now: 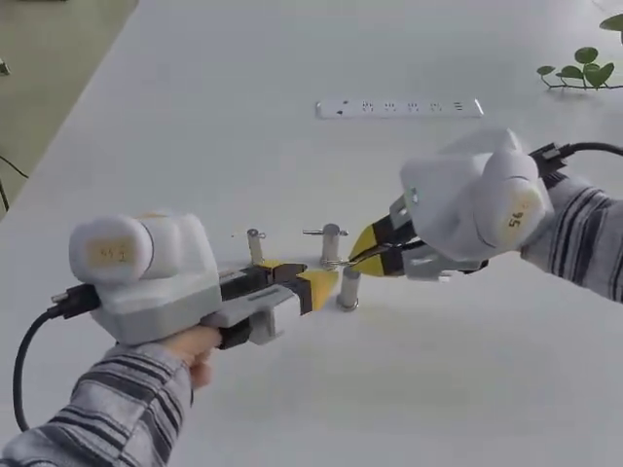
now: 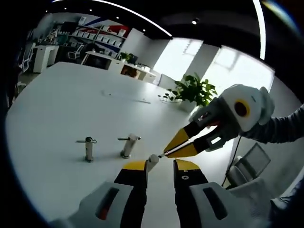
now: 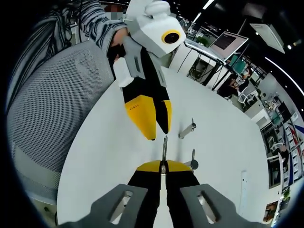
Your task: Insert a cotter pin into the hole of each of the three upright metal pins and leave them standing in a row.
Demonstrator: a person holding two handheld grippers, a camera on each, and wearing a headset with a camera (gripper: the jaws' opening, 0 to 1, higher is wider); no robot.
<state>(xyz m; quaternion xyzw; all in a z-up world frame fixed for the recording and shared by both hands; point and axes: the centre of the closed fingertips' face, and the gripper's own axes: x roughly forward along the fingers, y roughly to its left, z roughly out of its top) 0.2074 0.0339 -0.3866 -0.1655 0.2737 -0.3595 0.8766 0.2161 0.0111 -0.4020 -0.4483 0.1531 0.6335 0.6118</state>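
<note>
Three upright metal pins stand on the white table (image 1: 438,370). The far left pin (image 1: 255,244) and the middle pin (image 1: 331,241) each carry a cotter pin through the top. The nearest pin (image 1: 348,289) stands just beyond the tips of my left gripper (image 1: 326,285), whose jaws are apart with the pin (image 2: 152,162) close to the left one. My right gripper (image 1: 358,258) is shut on a thin cotter pin (image 3: 164,147). The cotter pin's free end (image 2: 164,155) meets the top of the nearest pin.
A white power strip (image 1: 399,107) lies far back on the table, and a small plant (image 1: 584,70) sits at the back right. The table's left edge (image 1: 97,78) runs along a green floor. A grey mesh chair (image 3: 47,118) stands beside the table.
</note>
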